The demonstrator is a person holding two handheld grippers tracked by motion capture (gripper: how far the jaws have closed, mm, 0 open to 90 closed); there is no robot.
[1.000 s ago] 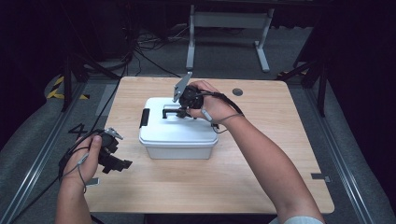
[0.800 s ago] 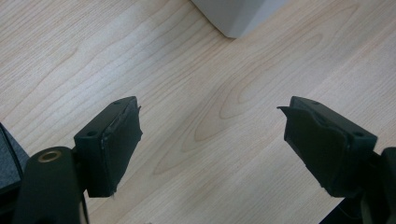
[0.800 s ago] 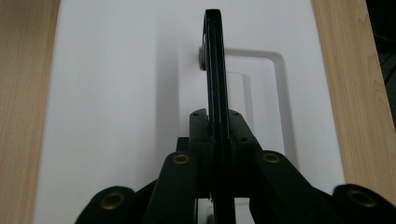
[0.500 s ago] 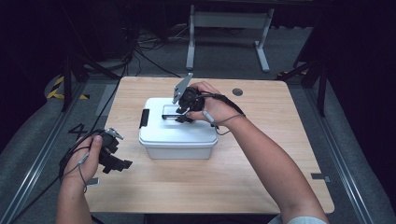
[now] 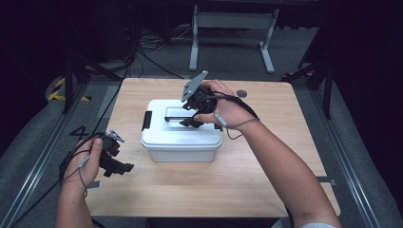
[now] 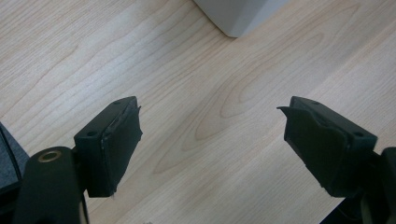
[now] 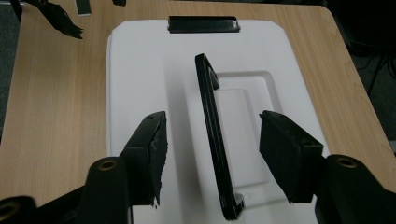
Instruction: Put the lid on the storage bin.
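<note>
A white lidded box [image 5: 180, 135] stands in the middle of the wooden table [image 5: 266, 180]. Its black handle [image 7: 212, 135] is raised upright over a recess in the lid [image 7: 135, 74]. My right gripper [image 7: 212, 158] is open, one jaw on each side of that handle without touching it; in the high view the right gripper [image 5: 192, 116] hovers over the lid's far right part. My left gripper [image 5: 114, 164] rests low at the table's left front, open with only bare wood between its jaws [image 6: 210, 140]. A corner of the box [image 6: 238, 16] lies ahead of it.
A black latch [image 7: 203, 24] sits on the box's left end, also seen as the latch [image 5: 147, 120] from above. A small dark disc [image 5: 242, 93] lies near the far right edge. Table legs of another stand [image 5: 233, 28] and cables are on the floor behind.
My right gripper has shifted slightly over the lid, and the black handle now stands between its open jaws. The left gripper has stayed put.
</note>
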